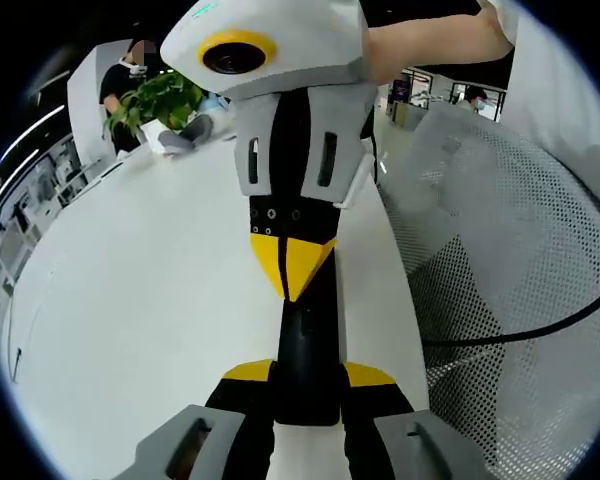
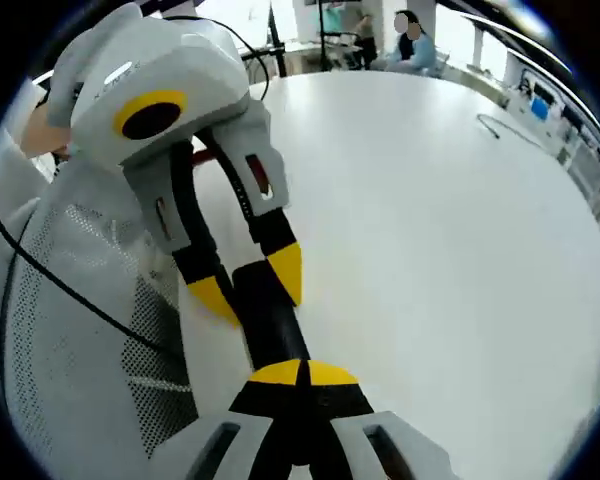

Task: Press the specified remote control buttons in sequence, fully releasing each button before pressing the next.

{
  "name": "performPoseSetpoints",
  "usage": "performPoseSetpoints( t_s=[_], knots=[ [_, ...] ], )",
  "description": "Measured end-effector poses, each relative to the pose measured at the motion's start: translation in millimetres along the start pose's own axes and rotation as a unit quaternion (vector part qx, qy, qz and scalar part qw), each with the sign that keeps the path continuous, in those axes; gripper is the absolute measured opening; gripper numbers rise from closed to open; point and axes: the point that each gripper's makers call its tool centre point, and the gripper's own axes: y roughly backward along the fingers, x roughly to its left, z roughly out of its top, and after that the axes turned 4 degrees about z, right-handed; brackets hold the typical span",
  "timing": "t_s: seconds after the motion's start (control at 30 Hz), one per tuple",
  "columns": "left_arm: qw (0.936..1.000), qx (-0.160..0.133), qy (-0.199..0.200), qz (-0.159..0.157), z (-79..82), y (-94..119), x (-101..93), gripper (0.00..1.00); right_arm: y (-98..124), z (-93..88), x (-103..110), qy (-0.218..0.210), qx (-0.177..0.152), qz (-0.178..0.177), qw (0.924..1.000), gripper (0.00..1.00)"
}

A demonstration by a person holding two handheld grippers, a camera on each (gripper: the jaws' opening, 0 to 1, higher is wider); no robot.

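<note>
Left gripper view: nearest the lens, the left gripper (image 1: 308,375) has its two yellow-tipped jaws closed against the sides of a slim black bar-shaped remote control (image 1: 305,345). The remote runs straight forward from between them. The jaws are parted only as far as the remote's width.

The right gripper (image 1: 290,268) enters from ahead. Its yellow tips are brought together into one point with no gap and nothing between them. That point rests on the remote's far end.

Right gripper view: the right gripper (image 2: 302,375) again shows its tips meeting, set on the near end of the remote (image 2: 270,325). Beyond it, the left gripper (image 2: 250,285) straddles the remote, one tip on each side. Which button lies under the point cannot be told.

A smooth white table (image 2: 430,250) lies beneath both tools. White perforated mesh fabric (image 1: 500,300) with a black cable (image 1: 540,325) across it lies to the right of the left gripper.
</note>
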Motion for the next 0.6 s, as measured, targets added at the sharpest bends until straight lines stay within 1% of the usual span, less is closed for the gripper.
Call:
performPoseSetpoints(
  t_s=[0.03,0.17,0.27,0.37,0.43,0.5,0.53,0.6],
  knots=[
    [1.0000,0.000,-0.001,0.000,0.0,0,0.0,0.24,-1,0.8,-2,-0.009,0.001,-0.004,1.0000,0.00],
    [1.0000,0.000,0.000,0.000,-0.1,0,-0.1,0.24,-3,1.4,0,-0.008,0.017,-0.009,0.9998,0.00],
    [1.0000,0.000,0.000,0.000,-0.2,0,-0.1,0.24,-2,0.6,0,-0.007,0.019,-0.013,0.9997,0.00],
    [1.0000,-0.002,0.003,0.001,-0.1,0,-0.1,0.24,0,0.0,1,0.001,0.007,-0.015,0.9999,0.00],
    [1.0000,-0.004,0.004,0.002,0.0,0,-0.6,0.24,1,0.4,3,0.024,-0.004,-0.021,0.9995,0.00],
    [1.0000,-0.004,0.005,0.003,0.0,0,-1.5,0.24,3,0.3,8,0.024,-0.011,-0.020,0.9995,0.00],
    [1.0000,-0.005,0.006,0.004,0.2,0,-1.2,0.24,3,3.5,13,0.029,-0.023,-0.019,0.9991,0.00],
    [0.9999,-0.007,0.007,0.004,0.0,0,-0.9,0.24,4,6.2,18,0.040,-0.030,-0.020,0.9985,0.00]
  ],
)
